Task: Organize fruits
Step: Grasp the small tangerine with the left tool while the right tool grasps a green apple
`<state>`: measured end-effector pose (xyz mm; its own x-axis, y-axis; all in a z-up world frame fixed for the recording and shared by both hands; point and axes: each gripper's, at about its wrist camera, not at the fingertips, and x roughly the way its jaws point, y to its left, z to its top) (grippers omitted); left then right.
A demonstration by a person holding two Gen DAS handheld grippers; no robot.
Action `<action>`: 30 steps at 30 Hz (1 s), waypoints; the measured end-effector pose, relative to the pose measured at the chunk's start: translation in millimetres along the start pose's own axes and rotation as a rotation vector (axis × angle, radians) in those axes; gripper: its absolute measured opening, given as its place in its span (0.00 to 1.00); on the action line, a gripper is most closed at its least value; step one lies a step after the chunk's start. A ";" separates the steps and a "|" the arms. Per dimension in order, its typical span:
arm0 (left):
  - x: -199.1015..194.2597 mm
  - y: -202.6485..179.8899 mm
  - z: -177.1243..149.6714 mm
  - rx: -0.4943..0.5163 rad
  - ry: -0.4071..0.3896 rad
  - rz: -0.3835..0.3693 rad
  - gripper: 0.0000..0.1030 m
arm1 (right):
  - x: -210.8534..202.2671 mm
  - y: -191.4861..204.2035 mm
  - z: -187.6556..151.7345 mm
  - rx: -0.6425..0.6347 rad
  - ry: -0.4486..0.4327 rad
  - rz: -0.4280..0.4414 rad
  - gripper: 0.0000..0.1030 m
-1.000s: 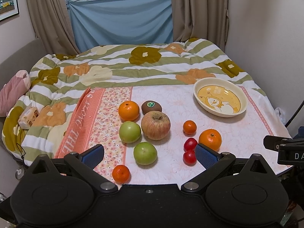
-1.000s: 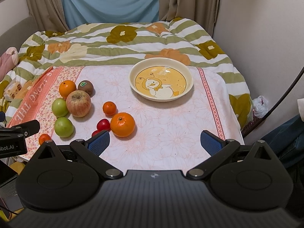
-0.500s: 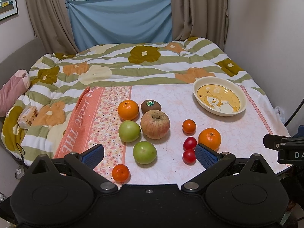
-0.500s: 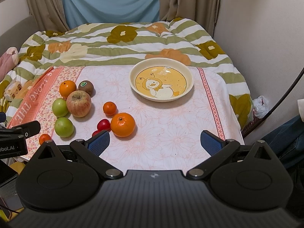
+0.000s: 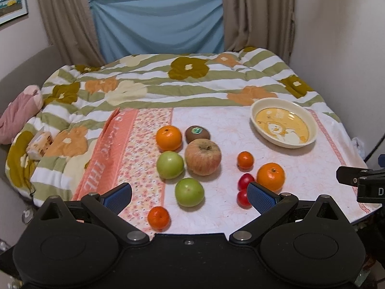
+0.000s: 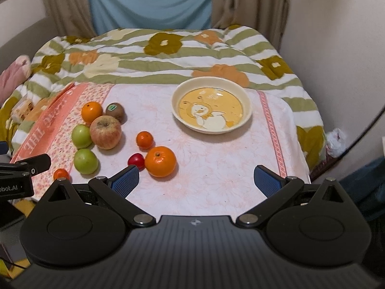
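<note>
**Closing in on the fruit, with nothing sorted yet**

Edged forward and down over the last second on the right side, bringing the right gripper (image 6: pixel 196 180) nearer the cloth (image 6: pixel 216 168) and the big orange (image 6: pixel 160 161) just ahead of its left pad. Barely shifted on the left, leaving the left gripper (image 5: pixel 190 196) hanging over the near edge with a green fruit (image 5: pixel 189 192) framed between its pads. Both sets of jaws spread wide, holding nothing. No fruit moved meanwhile. Probably an opening approach, then, with the big orange the likeliest first pick.

Still lying loose on the cloth, every piece, to the left of the dish (image 6: pixel 247 110), itself empty toward the far right.

Shapes and surfaces:
- Shallow, round, glossy cream dish with a cartoon print on yellow.
- Pebbly, near-spherical oranges and two small mandarins (image 6: pixel 144 139); likely to grip well.
- Dull, red-streaked apple (image 6: pixel 105 132), dimpled at the stem, touching the other green fruit (image 6: pixel 81 136).
- Brown, fuzzy, oval kiwi (image 6: pixel 116 112) bearing a green sticker.
- Smooth, waxy green skins; tiny, shiny tomatoes (image 6: pixel 136 160), apt to roll and easily crushed.
- Thin, flat, floral cloth; puffy striped quilt (image 6: pixel 168 55) behind.
- Blue, ribbed pads.
</note>
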<state>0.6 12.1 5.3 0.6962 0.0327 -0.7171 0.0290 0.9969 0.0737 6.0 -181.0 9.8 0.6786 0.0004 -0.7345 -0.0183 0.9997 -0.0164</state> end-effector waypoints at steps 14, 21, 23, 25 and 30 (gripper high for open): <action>32.4 13.9 -31.1 -0.113 0.050 0.190 1.00 | 62.2 34.4 20.7 -0.271 0.068 0.236 1.00; 64.1 17.6 -46.2 -0.097 0.089 0.234 1.00 | 96.5 68.5 28.1 -0.432 0.036 0.339 1.00; 73.8 17.7 -50.1 -0.063 0.092 0.248 0.99 | 107.4 78.0 28.7 -0.452 0.042 0.377 1.00; 84.1 20.2 -54.5 -0.051 0.095 0.239 0.97 | 119.6 88.1 28.5 -0.474 0.061 0.416 1.00; 104.2 27.1 -63.7 -0.048 0.130 0.191 0.88 | 142.4 111.6 20.9 -0.507 0.063 0.408 1.00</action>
<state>28.2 47.2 -111.6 0.5877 0.2268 -0.7767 -0.1301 0.9739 0.1859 116.0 -68.9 -82.4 0.4996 0.3606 -0.7877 -0.6201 0.7838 -0.0344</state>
